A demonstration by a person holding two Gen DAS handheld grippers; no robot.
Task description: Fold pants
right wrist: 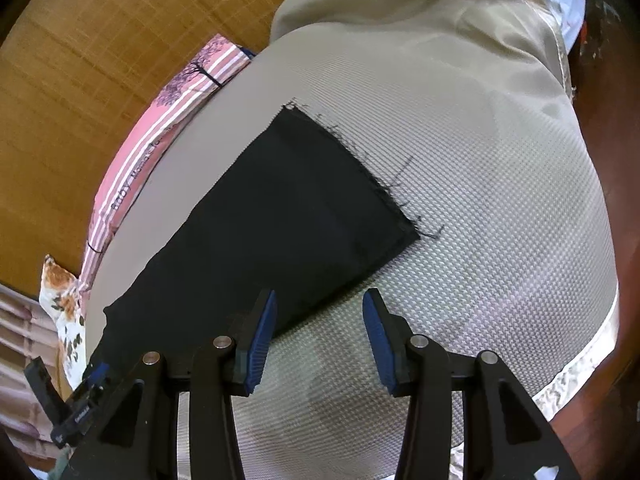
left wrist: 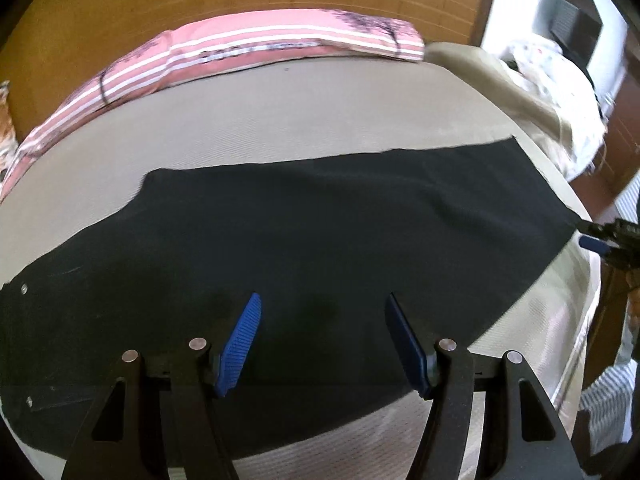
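Black pants (left wrist: pixel 300 240) flat on mattress (left wrist: pixel 280 120); pink striped pillow (left wrist: pixel 248 52) behind

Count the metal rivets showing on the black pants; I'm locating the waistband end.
2: one rivet by the upper left edge, another rivet lower left. Others may be hidden.

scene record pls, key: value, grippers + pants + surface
surface: beige textured mattress
pants: black pants lying flat, legs stacked, frayed hem end toward right side
left gripper: open, over pants, holding nothing
right gripper: open, at pants' near edge, holding nothing
background: pink striped pillow at far edge
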